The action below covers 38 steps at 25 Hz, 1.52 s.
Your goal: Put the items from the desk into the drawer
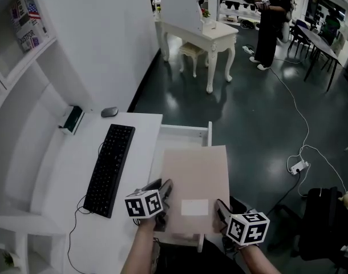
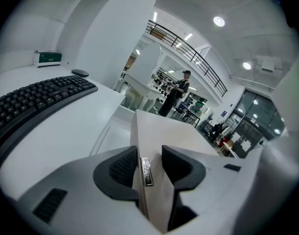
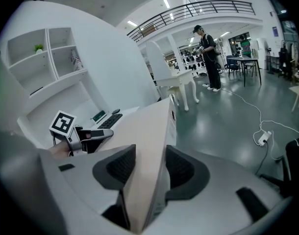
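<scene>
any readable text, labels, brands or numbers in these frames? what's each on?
Nothing reads clearly.
Magazine on the shelf: title too blurred.
Green box on the desk: label too small.
White label on the cardboard box: no legible print.
Metal tag at the cardboard box's edge: engraving too small.

Head view looks steeply down; both gripper views closely face the shared box (image 1: 194, 181).

box (image 1: 195, 176): pale beige, white label patch
keyboard (image 1: 110, 167): black
mouse (image 1: 109, 112): dark grey
desk (image 1: 65, 176): white
drawer (image 1: 185, 129): white
floor (image 1: 248, 113): dark glossy green-grey
left hand-held gripper (image 2: 149, 163): grey and black, with a black-and-white marker cube
right hand-held gripper (image 3: 150, 168): same colouring
</scene>
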Tool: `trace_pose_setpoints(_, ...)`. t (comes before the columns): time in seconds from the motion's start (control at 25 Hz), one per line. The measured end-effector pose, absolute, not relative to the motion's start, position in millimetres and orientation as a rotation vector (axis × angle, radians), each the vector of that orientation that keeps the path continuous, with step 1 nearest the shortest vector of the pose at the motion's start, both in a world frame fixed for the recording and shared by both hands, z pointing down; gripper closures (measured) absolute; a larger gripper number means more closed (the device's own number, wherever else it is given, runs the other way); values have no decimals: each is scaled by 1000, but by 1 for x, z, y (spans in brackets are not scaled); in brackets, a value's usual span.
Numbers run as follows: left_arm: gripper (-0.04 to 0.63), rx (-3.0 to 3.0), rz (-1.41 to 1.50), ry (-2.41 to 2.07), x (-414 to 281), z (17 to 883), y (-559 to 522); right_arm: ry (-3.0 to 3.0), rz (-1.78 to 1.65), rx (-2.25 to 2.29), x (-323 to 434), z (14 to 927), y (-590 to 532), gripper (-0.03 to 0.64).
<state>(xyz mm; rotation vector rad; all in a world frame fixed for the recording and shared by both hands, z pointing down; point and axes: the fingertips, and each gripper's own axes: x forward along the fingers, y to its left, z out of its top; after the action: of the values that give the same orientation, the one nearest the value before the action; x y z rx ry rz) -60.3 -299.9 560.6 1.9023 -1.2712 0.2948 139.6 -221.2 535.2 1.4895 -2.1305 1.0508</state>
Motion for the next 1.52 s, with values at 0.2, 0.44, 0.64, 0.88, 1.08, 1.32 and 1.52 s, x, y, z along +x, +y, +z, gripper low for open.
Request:
trace_pose_setpoints(0.2,439,1892,319,-1245,-61,578,-309,-2107,1075,1489,137,543,-225,433)
trace_pose_setpoints(0.44,442,1859,350,-1214,-59,602,-311,-2074,1102,1463,134,558,-221,437)
trace_pose_setpoints(0.64,443,1831,387,-1186,-56,625,-309,-2042,1123,1445,133,569,-215,437)
trace_pose_setpoints(0.88,445,1779,421,-1227,-62,644,-309,-2067,1049,1430,126,566,-219,468)
trace_pose_setpoints(1.08,545,1803,556,-1269,-53,658,-308,-2092,1052,1351,103,570,-218,471)
trace_pose_setpoints(1.32,563,1812,545,-1313,-55,656,-313,-2109,1034,1322,99,573,-223,468)
trace_pose_setpoints(1.52,563,1822,497,-1337,-57,641,-304,-2103,1085,1249,87,586,-221,472)
